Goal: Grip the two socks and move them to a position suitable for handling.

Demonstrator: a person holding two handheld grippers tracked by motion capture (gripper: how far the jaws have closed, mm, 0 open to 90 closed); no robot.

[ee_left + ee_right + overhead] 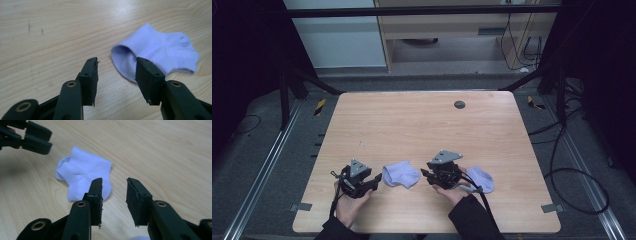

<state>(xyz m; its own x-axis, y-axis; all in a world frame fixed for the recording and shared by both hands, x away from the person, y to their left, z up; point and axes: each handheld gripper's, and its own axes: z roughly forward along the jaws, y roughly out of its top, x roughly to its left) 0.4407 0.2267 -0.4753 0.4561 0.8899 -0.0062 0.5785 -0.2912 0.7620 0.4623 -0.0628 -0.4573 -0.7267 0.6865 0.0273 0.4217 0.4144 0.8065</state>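
Two lavender ankle socks lie near the front of the wooden table (422, 125). One sock (401, 175) (160, 50) (85, 172) rests flat between the two grippers. My left gripper (376, 181) (116, 66) is just left of it, open, jaws aimed at the sock's cuff, nothing between the pads. My right gripper (424, 174) (114, 182) is just right of that sock, open and empty, its tips close to the sock's edge. The second sock (481, 178) lies right of the right hand, partly hidden behind it. The left gripper (37, 137) shows far off in the right gripper view.
A small black round disc (459, 104) sits at the back of the table. Metal rails and black frame legs run along both sides, and cables (572, 175) lie on the floor to the right. The table's front edge is close under the forearms.
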